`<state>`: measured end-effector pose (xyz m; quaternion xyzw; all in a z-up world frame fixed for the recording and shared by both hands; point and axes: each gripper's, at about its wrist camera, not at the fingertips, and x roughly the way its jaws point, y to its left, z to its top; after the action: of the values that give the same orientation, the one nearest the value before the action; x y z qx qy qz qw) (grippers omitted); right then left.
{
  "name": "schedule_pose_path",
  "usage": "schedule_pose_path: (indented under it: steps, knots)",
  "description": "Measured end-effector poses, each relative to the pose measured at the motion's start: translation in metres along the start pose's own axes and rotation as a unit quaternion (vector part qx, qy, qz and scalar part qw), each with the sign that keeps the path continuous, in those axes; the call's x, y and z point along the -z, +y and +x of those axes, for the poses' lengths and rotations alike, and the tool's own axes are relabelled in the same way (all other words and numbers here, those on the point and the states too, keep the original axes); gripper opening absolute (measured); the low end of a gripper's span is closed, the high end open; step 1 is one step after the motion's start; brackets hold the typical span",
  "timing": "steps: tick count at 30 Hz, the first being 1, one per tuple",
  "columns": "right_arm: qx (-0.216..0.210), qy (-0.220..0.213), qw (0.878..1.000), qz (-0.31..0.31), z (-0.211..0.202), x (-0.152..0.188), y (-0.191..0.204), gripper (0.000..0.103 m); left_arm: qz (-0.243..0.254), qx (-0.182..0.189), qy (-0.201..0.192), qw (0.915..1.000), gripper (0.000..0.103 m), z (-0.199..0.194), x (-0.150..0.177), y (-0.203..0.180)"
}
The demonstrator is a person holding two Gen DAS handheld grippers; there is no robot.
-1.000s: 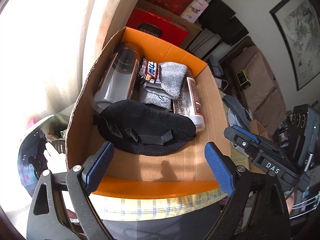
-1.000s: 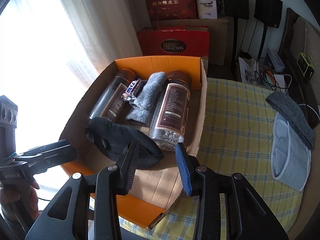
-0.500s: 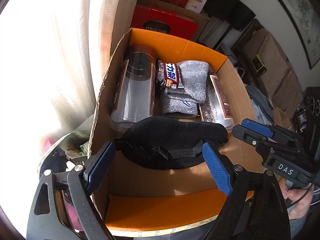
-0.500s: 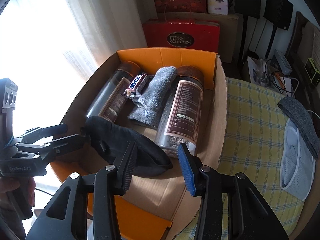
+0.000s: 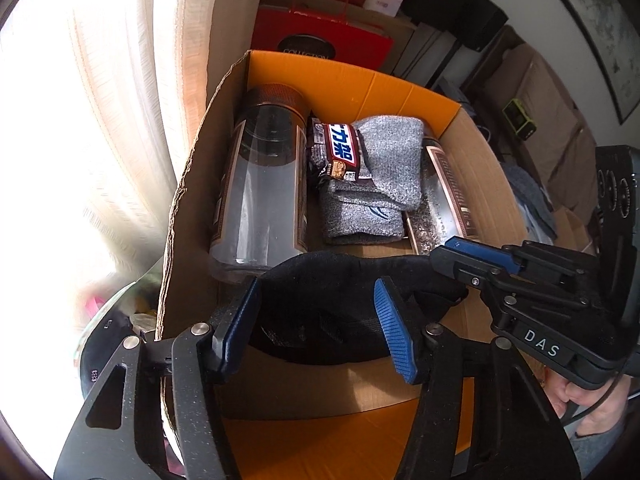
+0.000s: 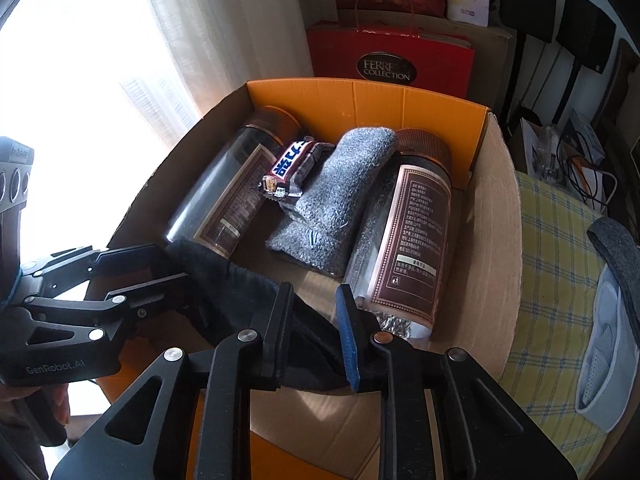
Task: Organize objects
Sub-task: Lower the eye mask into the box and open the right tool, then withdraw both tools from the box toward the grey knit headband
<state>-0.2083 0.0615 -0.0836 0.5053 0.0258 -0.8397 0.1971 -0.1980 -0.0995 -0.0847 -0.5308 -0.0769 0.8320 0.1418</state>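
Observation:
An open cardboard box [image 5: 486, 184] [image 6: 496, 216] with orange flaps holds two brown-lidded jars [image 5: 260, 184] [image 6: 404, 236], a grey sock [image 5: 376, 176] [image 6: 336, 208], a candy bar [image 5: 340, 148] [image 6: 290, 162] and a black eye mask [image 5: 332, 292] [image 6: 240, 292] at its near end. My left gripper [image 5: 318, 324] is open, its blue pads either side of the mask's left part. My right gripper [image 6: 314, 336] is narrowly open around the mask's right end; it also shows in the left wrist view [image 5: 480, 264].
The box stands on a yellow checked cloth [image 6: 560, 264]. A grey insole and white mesh piece [image 6: 608, 320] lie to the right. Red gift bags [image 6: 392, 60] [image 5: 324, 42] stand behind the box. A curtain [image 6: 180, 40] hangs at left.
Both grippers have moved forward and down into the box to the eye mask. The left gripper's fingers have narrowed, and the right gripper now straddles the mask's right end.

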Motion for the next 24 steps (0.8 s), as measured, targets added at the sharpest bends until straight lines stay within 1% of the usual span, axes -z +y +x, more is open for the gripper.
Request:
schedule_pose_path:
  steps: [1, 4, 6, 8, 12, 14, 16, 18, 19, 20, 21, 22, 23, 24]
  knots:
    - [-0.002, 0.004, 1.000, 0.000, 0.002, 0.001, 0.000, 0.016, 0.001, -0.002, 0.001, 1.0000, 0.054, 0.001, 0.000, 0.000]
    - [-0.002, 0.016, 1.000, -0.002, 0.007, 0.004, 0.003, 0.014, 0.007, -0.010, 0.003, 0.9999, 0.050, 0.001, 0.001, -0.002]
    - [-0.004, 0.027, 1.000, -0.002, 0.009, 0.006, 0.004, 0.013, 0.017, -0.022, 0.010, 0.9996, 0.043, 0.002, 0.003, -0.003]
    - [-0.005, 0.040, 0.999, -0.004, 0.012, 0.009, 0.005, 0.013, 0.027, -0.031, 0.018, 0.9990, 0.040, 0.002, 0.006, -0.004]
    - [-0.003, 0.059, 0.998, -0.019, 0.014, 0.014, 0.010, 0.013, 0.037, -0.037, 0.039, 0.9978, 0.039, 0.000, 0.013, -0.008]
    - [0.002, 0.061, 0.998, -0.021, 0.013, 0.016, 0.009, 0.013, 0.038, -0.035, 0.045, 0.9976, 0.038, -0.003, 0.016, -0.010]
    - [0.002, 0.059, 0.998, -0.020, 0.011, 0.017, 0.008, 0.014, 0.035, -0.035, 0.045, 0.9977, 0.038, -0.007, 0.017, -0.011]
    - [0.002, 0.047, 0.999, -0.019, 0.004, 0.018, 0.006, 0.016, 0.029, -0.032, 0.033, 0.9985, 0.039, -0.014, 0.017, -0.012]
    - [0.003, 0.041, 0.999, -0.019, 0.000, 0.017, 0.006, 0.017, 0.028, -0.028, 0.026, 0.9989, 0.041, -0.018, 0.016, -0.013]
    - [0.003, 0.035, 0.999, -0.019, -0.005, 0.017, 0.005, 0.017, 0.026, -0.024, 0.019, 0.9992, 0.045, -0.022, 0.014, -0.012]
    - [0.002, 0.029, 0.999, -0.019, -0.011, 0.017, 0.005, 0.017, 0.022, -0.020, 0.014, 0.9995, 0.052, -0.026, 0.012, -0.013]
    - [0.001, 0.023, 1.000, -0.018, -0.017, 0.017, 0.004, 0.018, 0.018, -0.015, 0.009, 0.9997, 0.056, -0.030, 0.011, -0.014]
    - [0.000, 0.016, 1.000, -0.017, -0.023, 0.017, 0.003, 0.019, 0.013, -0.010, 0.003, 0.9999, 0.064, -0.035, 0.008, -0.013]
    - [-0.001, 0.010, 1.000, -0.015, -0.029, 0.018, 0.001, 0.023, 0.010, -0.008, -0.004, 0.9999, 0.070, -0.038, 0.006, -0.016]
